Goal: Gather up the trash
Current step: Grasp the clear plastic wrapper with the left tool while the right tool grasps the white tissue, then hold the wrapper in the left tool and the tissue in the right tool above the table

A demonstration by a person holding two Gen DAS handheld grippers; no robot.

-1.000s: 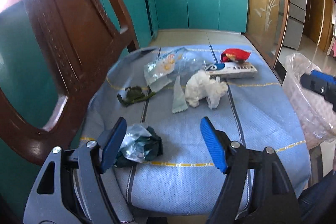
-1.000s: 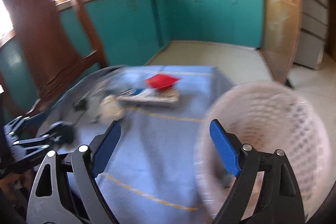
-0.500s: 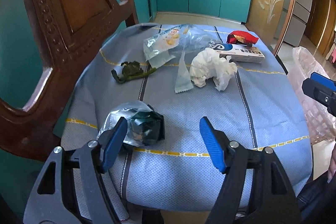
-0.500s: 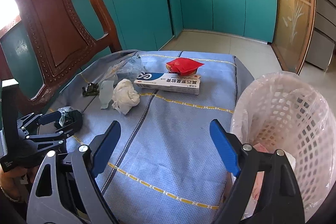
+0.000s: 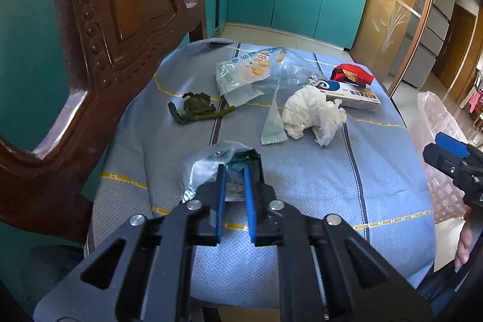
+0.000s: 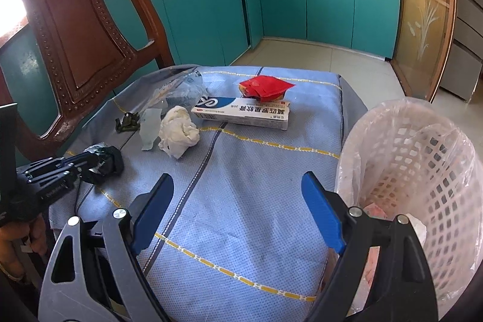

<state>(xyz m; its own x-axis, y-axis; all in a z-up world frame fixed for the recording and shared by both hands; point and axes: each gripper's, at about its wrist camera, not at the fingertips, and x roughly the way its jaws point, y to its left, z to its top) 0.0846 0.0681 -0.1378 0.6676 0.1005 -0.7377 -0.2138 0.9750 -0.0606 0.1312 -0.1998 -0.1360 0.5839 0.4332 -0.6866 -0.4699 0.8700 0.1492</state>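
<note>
Right wrist: basket (image 6: 422,159) beside cloth (image 6: 241,201).

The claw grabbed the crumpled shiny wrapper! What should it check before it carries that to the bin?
1. Left gripper shut on the crumpled wrapper: ok.
2. Wrapper lifted off the blue cloth: cannot tell.
3. Grip deep enough not to slip: cannot tell; only the near edge sits between the fingers.
4. Lined basket open at the top, with room: ok.
5. Right gripper open and holding nothing: ok.
6. Tissue wad lying apart from the wrapper: ok.
</note>
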